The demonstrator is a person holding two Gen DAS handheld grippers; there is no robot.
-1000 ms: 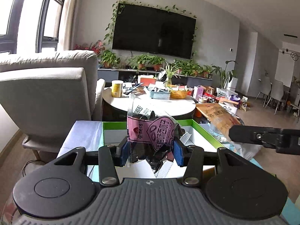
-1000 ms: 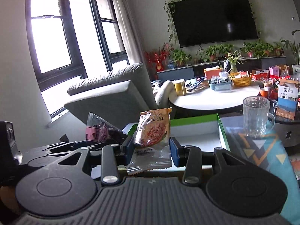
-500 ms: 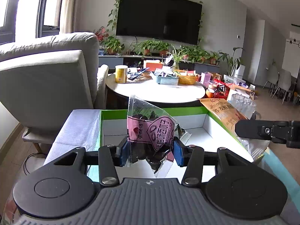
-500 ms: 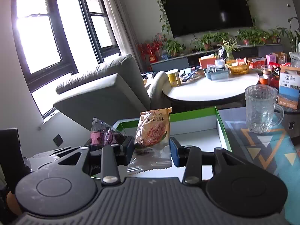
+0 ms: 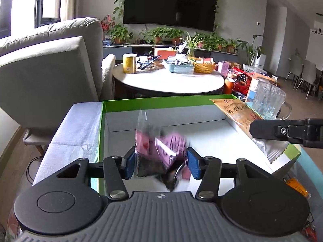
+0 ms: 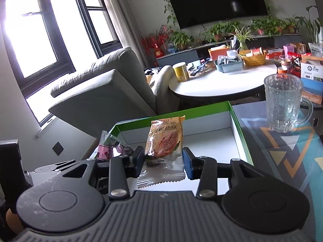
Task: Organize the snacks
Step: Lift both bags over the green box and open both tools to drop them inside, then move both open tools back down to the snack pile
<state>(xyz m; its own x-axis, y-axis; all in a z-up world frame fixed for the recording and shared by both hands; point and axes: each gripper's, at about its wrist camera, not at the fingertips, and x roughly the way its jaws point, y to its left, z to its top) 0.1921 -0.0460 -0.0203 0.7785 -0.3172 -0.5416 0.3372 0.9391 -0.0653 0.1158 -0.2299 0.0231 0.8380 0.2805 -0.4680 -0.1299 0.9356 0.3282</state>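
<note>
- A pink-and-clear snack packet [image 5: 159,153] is seen between the blue pads of the left gripper [image 5: 160,162], blurred and sagging toward the floor of the green-rimmed box [image 5: 161,100].
- The jaws of the left gripper are opening at this moment; the packet is still between them, with the left pad [image 5: 130,164] against its clear edge, while contact at the right pad cannot be made out through the blur.
- In the right wrist view the same pink packet [image 6: 113,148] is seen at the near left corner of the box [image 6: 240,135], above the white interior.
- An orange biscuit packet [image 6: 164,141] is clamped upright between the pads of the right gripper [image 6: 163,162], which are partly apart and pressed on its lower half; its crimped clear bottom edge hangs below the pads.
- The biscuit packet is held over the near part of the box's white floor; in the left wrist view it [image 5: 240,114] is seen tilted over the box's right wall, with a finger of the right gripper [image 5: 286,130] beside it.
- A ribbed glass mug [image 6: 283,104] is stood on the patterned cloth [image 6: 292,153] just right of the box.
- A round white table [image 5: 167,80] loaded with containers is seen beyond the box, a grey armchair [image 5: 50,70] to its left, and a wall-mounted television [image 5: 170,4] behind.
</note>
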